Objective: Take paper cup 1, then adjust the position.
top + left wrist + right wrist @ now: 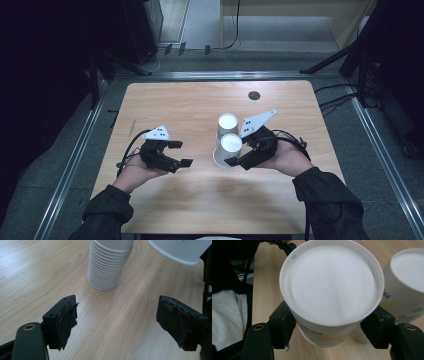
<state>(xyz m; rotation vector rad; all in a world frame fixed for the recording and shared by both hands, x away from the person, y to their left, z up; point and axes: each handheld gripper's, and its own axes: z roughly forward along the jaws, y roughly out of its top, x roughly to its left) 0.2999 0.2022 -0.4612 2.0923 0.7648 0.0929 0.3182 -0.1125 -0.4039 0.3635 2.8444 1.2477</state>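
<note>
Work in hand: we read this as taking one paper cup [231,144] off / away from the cup stack [227,124], upside down, bottom up.
R hand-held gripper [327,332]: jaws clamped on the cup's side wall, one pad each side, just below the upturned base. Also seen in high view [240,162], right of desk centre.
L hand-held gripper [181,154]: jaws apart, nothing between them; in its own view [116,322] bare wood shows in the gap.
Cup, where: held in the R grip, just in front of the stack as seen from above, above or at the desk [165,105]. Whether its rim touches the wood we can't tell.
Cup axis: roughly upright, tilted a bit; wide mouth down, closed end up toward the cam.
Stack, where: stands on the desk, mouths down, many nested rims visible [106,267], just beside the held cup. Touching or apart we can't tell.
Key relation: stack lies straight ahead of the L jaws, held cup ahead and to the right of them, near but apart. R hand already on the cup, so R is the working hand; L is nearer the stack's free side.
Next move, our guess: R sets the cup down clear of the stack; L may steady the stack.
Risk: thin wall could dent under the squeeze.
</note>
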